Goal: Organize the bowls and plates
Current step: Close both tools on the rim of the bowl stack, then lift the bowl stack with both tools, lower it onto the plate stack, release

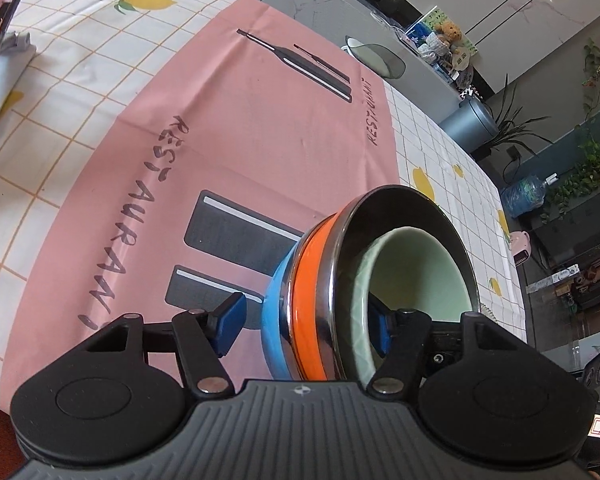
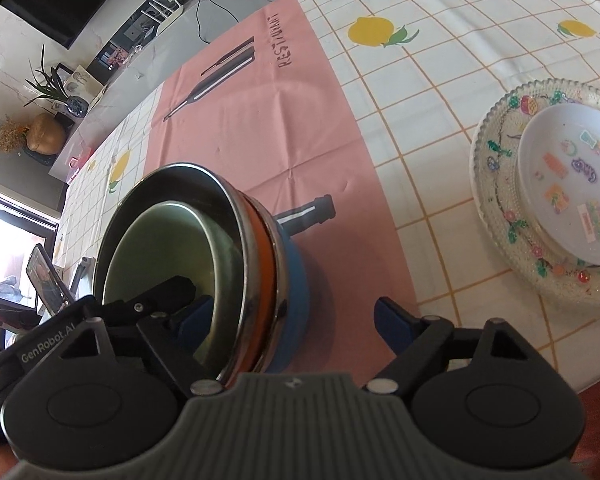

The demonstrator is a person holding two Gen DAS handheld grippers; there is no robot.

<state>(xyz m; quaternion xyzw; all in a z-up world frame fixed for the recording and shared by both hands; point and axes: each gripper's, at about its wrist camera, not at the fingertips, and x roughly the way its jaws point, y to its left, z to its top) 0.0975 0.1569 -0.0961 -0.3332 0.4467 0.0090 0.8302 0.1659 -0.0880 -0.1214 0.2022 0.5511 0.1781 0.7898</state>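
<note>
Each hand-held gripper straddles the rim of the nested bowl stack from opposite sides. The left hand-held gripper (image 1: pixel 304 322) stands wide, one pad outside the blue bowl (image 1: pixel 274 312) and one inside against the pale green bowl (image 1: pixel 420 268); whether the pads press yet I cannot tell. The right hand-held gripper (image 2: pixel 296 322) is likewise wide, with one pad inside the stack and the other hanging free over the pink placemat (image 2: pixel 300 120). The bowls look gathered already: green inside steel-rimmed (image 2: pixel 204 184), orange (image 2: pixel 266 264), then blue. On the table (image 2: pixel 440 80), the white plate (image 2: pixel 572 184) sits on the beaded plate (image 2: pixel 496 168). What probably remains is moving the bowl stack.
</note>
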